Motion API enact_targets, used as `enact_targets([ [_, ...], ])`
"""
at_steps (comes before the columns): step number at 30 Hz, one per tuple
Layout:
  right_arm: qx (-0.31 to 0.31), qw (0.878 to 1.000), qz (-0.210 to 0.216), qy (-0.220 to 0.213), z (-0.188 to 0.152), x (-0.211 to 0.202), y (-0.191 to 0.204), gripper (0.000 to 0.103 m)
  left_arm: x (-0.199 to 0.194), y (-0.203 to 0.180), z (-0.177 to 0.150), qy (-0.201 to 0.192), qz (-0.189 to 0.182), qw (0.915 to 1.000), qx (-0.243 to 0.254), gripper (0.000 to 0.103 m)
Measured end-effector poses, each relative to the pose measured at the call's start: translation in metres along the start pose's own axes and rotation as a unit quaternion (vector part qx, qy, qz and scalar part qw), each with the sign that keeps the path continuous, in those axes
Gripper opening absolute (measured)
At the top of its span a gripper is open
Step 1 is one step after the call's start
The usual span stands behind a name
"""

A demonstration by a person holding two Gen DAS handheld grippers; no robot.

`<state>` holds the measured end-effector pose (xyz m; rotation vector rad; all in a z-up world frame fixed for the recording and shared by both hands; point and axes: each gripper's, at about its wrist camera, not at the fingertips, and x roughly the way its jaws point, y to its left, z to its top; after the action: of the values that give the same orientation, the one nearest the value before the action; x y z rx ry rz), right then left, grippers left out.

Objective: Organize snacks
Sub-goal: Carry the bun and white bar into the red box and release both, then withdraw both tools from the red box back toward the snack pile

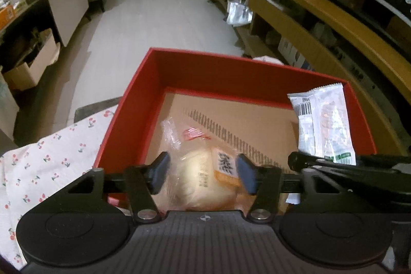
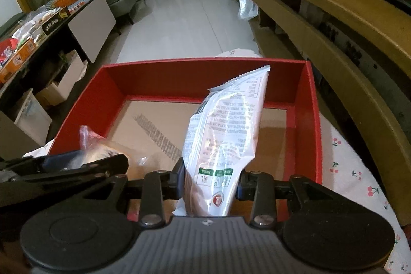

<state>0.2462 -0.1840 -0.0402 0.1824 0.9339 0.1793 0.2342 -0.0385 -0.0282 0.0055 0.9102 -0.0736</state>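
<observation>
The red box (image 2: 87,104) stands on a cherry-print cloth (image 1: 46,166) over the worktop, its open cardboard floor bare, with nothing yet lying in it; so the sorting looks barely begun, both snacks being in hand above the box's near edge and neither let go.

The right hand-held gripper (image 2: 209,184) is clamped on a tall white snack pouch (image 2: 226,125), which stands upright over the near right part of the box. Its back carries dense small print too fine to read, green label squares near the bottom and a red shield-like mark.

The left hand-held gripper (image 1: 203,172) has a clear-wrapped bread bun (image 1: 203,179) between its blue pads over the near left part; whether they press it I cannot tell. An orange-edged label bears dark characters I cannot make out.
</observation>
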Motion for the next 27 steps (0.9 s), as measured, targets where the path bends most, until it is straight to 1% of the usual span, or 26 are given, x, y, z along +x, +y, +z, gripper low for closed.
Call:
enact_targets([
  [2, -0.002, 1.000, 0.000, 0.004, 0.000, 0.002, 0.001, 0.047, 0.000, 0.002, 0.000, 0.002, -0.004, 1.0000, -0.005, 0.064],
  [6, 0.000, 1.000, -0.006, 0.000, -0.001, 0.001, -0.001, 0.048, -0.003, 0.002, -0.002, 0.000, 0.002, 1.0000, -0.001, 0.065],
  [8, 0.001, 1.000, -0.005, -0.003, -0.001, -0.002, -0.001, 0.050, -0.004, 0.002, -0.003, 0.002, 0.005, 1.0000, -0.001, 0.069],
  [13, -0.006, 1.000, -0.012, -0.012, -0.002, -0.008, 0.004, 0.050, -0.010, 0.002, -0.004, -0.004, 0.011, 0.9999, 0.002, 0.075],
  [20, -0.004, 1.000, -0.009, -0.028, -0.002, -0.023, 0.007, 0.051, -0.025, 0.001, -0.004, -0.019, 0.014, 0.9997, 0.004, 0.079],
  [27, -0.009, 0.999, -0.007, -0.049, -0.006, -0.045, 0.012, 0.051, -0.044, 0.001, -0.009, -0.034, 0.018, 0.9992, 0.008, 0.079],
])
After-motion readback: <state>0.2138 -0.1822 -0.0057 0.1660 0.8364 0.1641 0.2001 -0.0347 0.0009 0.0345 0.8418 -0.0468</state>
